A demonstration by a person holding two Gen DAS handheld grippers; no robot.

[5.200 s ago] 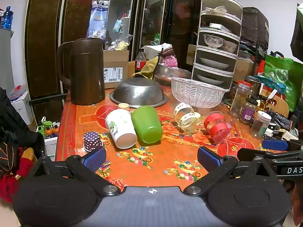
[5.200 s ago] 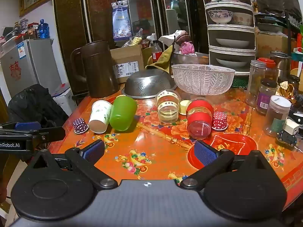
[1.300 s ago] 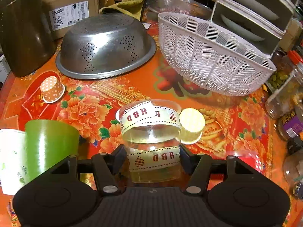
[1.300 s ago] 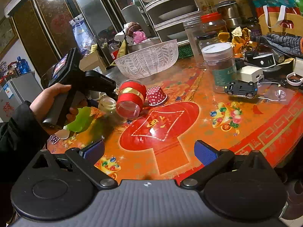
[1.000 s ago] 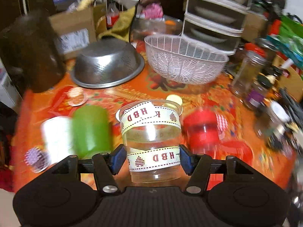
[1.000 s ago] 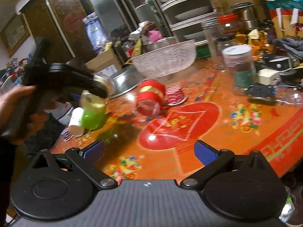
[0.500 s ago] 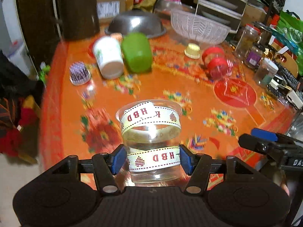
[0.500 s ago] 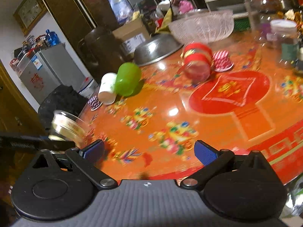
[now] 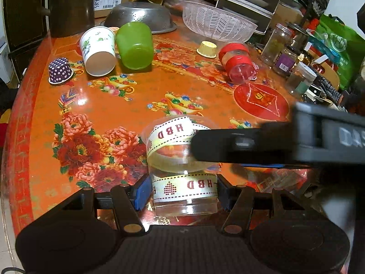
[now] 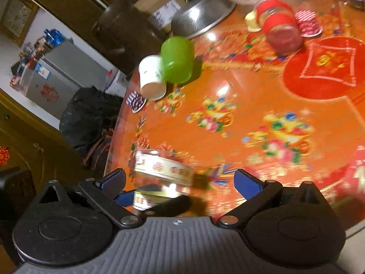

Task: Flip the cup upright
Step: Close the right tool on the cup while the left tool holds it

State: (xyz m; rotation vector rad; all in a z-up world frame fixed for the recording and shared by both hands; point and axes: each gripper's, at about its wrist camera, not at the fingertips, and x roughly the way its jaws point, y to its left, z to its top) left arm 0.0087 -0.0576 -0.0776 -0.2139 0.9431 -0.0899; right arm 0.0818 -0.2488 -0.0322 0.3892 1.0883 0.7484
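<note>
The left gripper (image 9: pixel 183 191) is clamping the clear cup (image 9: pixel 182 159) by its lower body, one blue pad (image 9: pixel 142 191) pressing each side at the lower ribbon band marked HBD. The cup is sitting directly between the jaws, mouth pointing away from the camera, over the near part of the orange table (image 9: pixel 45 118). The right gripper's black finger (image 9: pixel 241 146) is reaching in from the right and crossing in front of the cup's upper rim.

In the right wrist view, the right gripper (image 10: pixel 180 180) is standing wide apart, holding nothing between its blue pads (image 10: pixel 247 182). The clear cup (image 10: pixel 163 171) is lying just ahead of its left jaw, with the left gripper's fingers (image 10: pixel 168 204) below it. This view is blurred.

Well ahead of the left gripper and to its left, a green cup (image 9: pixel 134 45) and a white paper cup (image 9: pixel 98 50) are lying on their sides, touching each other. A purple dotted cup (image 9: pixel 59 70) is standing mouth-down to their left. Ahead and to the right, a red-banded jar (image 9: pixel 237 62) is lying on its side.
</note>
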